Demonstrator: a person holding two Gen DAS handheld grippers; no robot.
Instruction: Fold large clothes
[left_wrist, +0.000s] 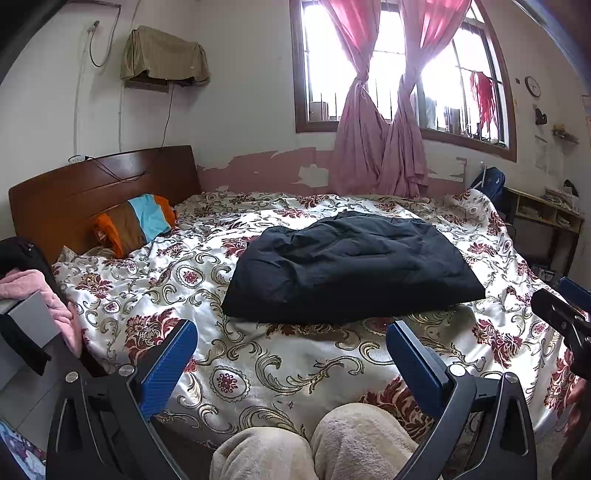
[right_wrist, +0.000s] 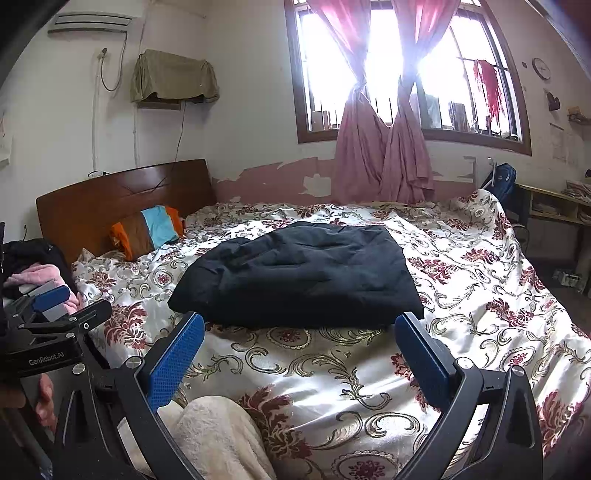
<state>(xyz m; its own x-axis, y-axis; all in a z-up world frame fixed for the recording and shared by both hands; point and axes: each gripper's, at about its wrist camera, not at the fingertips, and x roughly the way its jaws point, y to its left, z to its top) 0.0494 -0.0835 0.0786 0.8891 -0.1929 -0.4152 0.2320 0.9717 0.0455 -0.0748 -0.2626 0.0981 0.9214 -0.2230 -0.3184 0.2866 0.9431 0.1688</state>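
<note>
A dark navy garment (left_wrist: 351, 264) lies folded into a puffy rectangle in the middle of the floral bedspread (left_wrist: 266, 365); the right wrist view shows the same garment (right_wrist: 299, 275) from slightly further right. My left gripper (left_wrist: 291, 330) is open, held above the bed's near edge, short of the garment and touching nothing. Likewise open and empty, my right gripper (right_wrist: 299, 325) has its fingertips level with the garment's near edge. Each gripper shows in the other's view: the right one (left_wrist: 569, 314) at the right margin, the left one (right_wrist: 55, 317) at the left margin.
A striped pillow (left_wrist: 136, 221) leans on the wooden headboard (left_wrist: 96, 192). Pink and dark clothes (left_wrist: 40, 295) are piled at the left of the bed. The person's knees in fleece trousers (left_wrist: 314, 443) press against the bed's near edge. Pink curtains (left_wrist: 380, 147) and a low shelf (left_wrist: 546, 214) stand beyond.
</note>
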